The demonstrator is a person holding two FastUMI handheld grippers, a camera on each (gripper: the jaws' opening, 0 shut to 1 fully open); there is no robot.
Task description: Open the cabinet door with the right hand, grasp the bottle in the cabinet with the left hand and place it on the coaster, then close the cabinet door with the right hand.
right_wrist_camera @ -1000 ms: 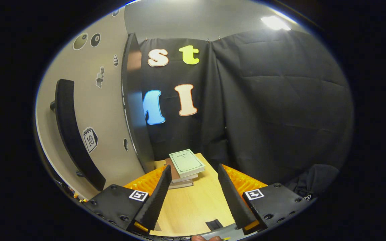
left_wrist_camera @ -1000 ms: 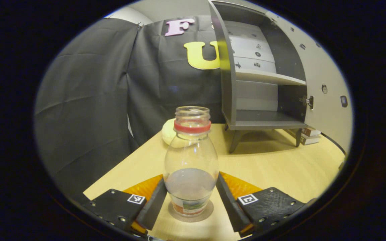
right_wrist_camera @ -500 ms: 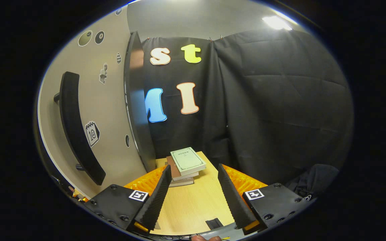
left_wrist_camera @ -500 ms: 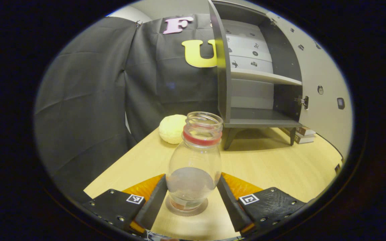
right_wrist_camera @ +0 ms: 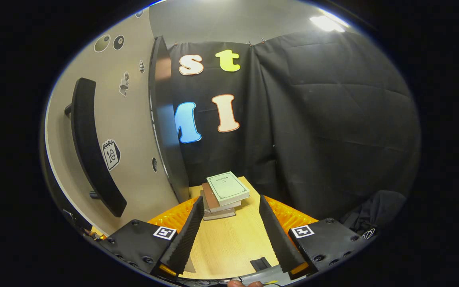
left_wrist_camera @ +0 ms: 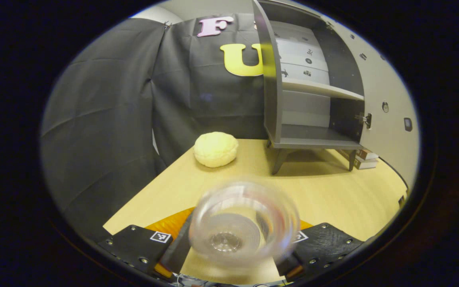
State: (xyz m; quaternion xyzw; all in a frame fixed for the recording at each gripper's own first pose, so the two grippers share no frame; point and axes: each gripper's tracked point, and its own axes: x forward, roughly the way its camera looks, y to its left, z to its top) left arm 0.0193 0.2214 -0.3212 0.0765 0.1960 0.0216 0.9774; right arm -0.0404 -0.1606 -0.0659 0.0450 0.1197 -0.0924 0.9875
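Bottle point(left_wrist_camera: 243, 223) now tipped toward camera, blurred, mouth up, between left tongs point(left_wrist_camera: 229, 255); upright on coaster moments ago. Whether fingers clamp it: cannot tell. Placement looks undone. Right tongs point(right_wrist_camera: 229, 235) agape, empty, near open door point(right_wrist_camera: 94, 135); closing pending.

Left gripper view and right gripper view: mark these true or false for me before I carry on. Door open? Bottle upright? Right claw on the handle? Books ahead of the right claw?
1. The cabinet door stands open. True.
2. The bottle stands upright. False: it is blurred and tipped over, its open mouth facing the camera.
3. The right claw grips the door handle. False: it is open and holds nothing, and the handle is off to the left in the right gripper view.
4. A stack of books lies on the table ahead of the right claw. True.
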